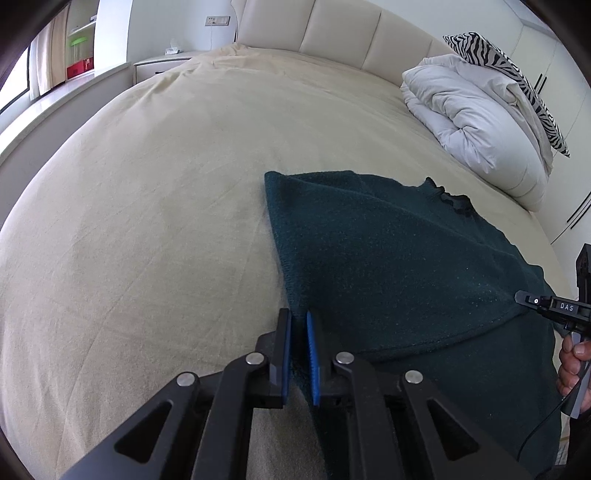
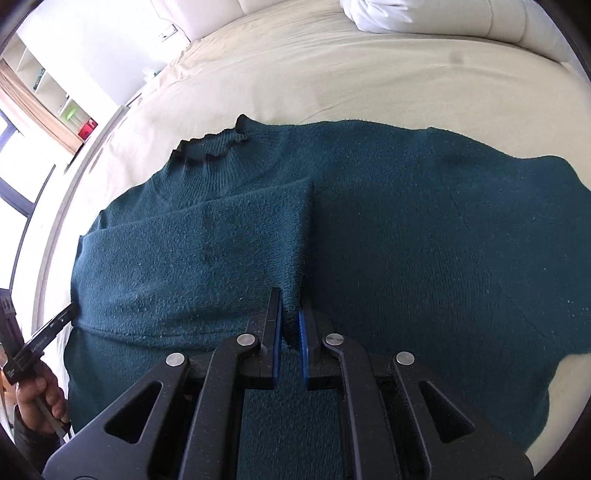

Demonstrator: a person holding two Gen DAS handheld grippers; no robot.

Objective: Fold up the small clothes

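A dark teal knitted sweater (image 1: 388, 258) lies spread on the beige bed sheet (image 1: 147, 221), its ribbed collar (image 1: 454, 199) toward the headboard. In the left wrist view my left gripper (image 1: 298, 321) is shut on the sweater's folded left edge, cloth pinched between the blue pads. The right wrist view shows the sweater (image 2: 424, 240) with a sleeve folded across its front and the collar (image 2: 214, 147) at upper left. My right gripper (image 2: 291, 314) is shut on the end of that folded sleeve. Each view catches the other gripper, held in a hand, at its edge.
A white folded duvet (image 1: 476, 114) and a zebra-striped pillow (image 1: 517, 74) lie by the padded headboard (image 1: 332, 33) at the right. A bedside table (image 1: 159, 64) and shelves (image 1: 79, 44) stand beyond the bed's far left corner. The bed sheet (image 2: 332, 74) stretches toward the headboard.
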